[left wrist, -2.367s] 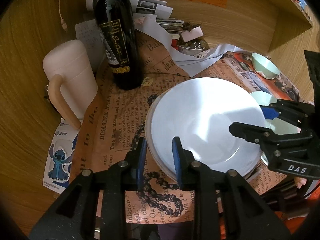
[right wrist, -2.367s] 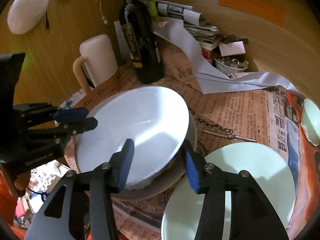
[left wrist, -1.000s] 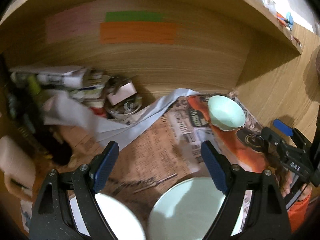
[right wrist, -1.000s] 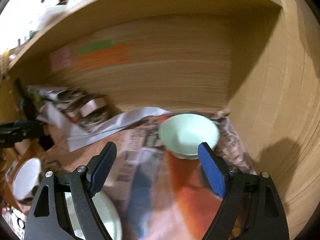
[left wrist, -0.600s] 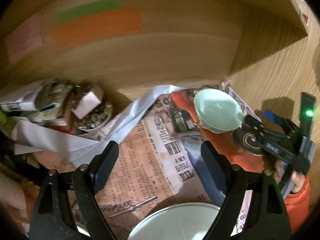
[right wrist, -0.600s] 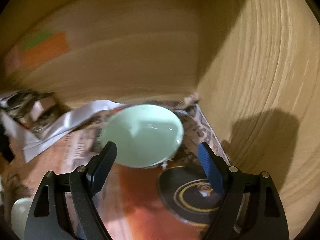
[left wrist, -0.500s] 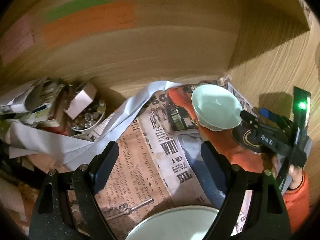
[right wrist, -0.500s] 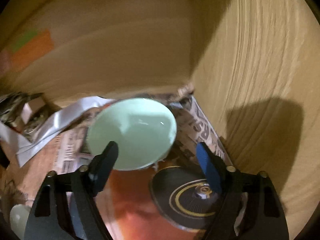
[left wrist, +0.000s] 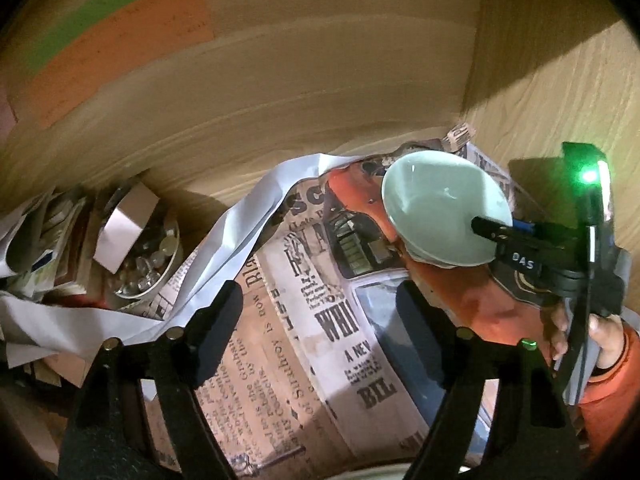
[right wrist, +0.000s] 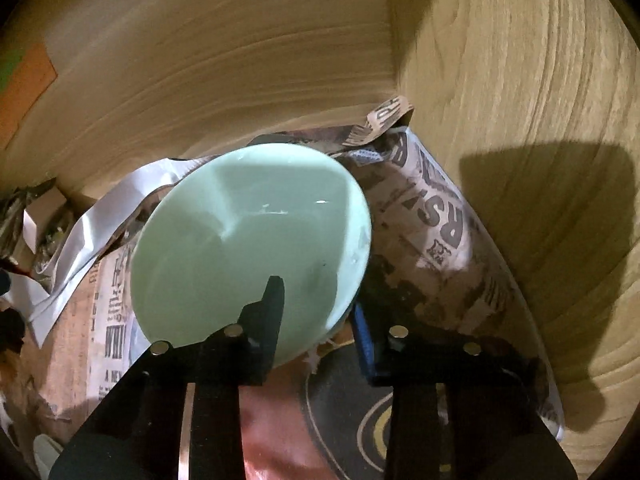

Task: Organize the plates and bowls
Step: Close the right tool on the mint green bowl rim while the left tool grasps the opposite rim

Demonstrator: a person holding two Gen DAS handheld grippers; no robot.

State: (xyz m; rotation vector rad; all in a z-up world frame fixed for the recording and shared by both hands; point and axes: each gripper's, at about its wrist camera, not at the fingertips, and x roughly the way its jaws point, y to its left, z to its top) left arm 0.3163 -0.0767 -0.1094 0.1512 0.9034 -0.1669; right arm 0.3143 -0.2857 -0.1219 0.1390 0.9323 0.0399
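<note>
The right gripper (right wrist: 316, 312) points steeply down into the back right corner of the wooden shelf, its jaws closing over the near rim of the pale green bowl (right wrist: 248, 240): one finger (right wrist: 268, 312) lies inside the bowl and the blue-padded one sits outside at about 4 o'clock of it, the rim between them, though whether the pads already press on it cannot be told. The bowl sits tilted on the newspapers (right wrist: 436, 232), near the corner where the back wall meets the side wall (right wrist: 520, 120). In the left wrist view the same bowl (left wrist: 444, 208) lies at 2 o'clock, with the right gripper (left wrist: 496, 230) reaching onto its rim from 3 o'clock, held by a hand (left wrist: 580, 332) in an orange sleeve (left wrist: 616, 380). The left gripper (left wrist: 320, 312) also tilts downward over the newspapers (left wrist: 304, 320), its jaws wide apart and closing slightly with nothing between them. At 9 o'clock a small metal dish (left wrist: 148, 264) of odds and ends sits among papers, and a white paper strip (left wrist: 240, 232) trails across.
</note>
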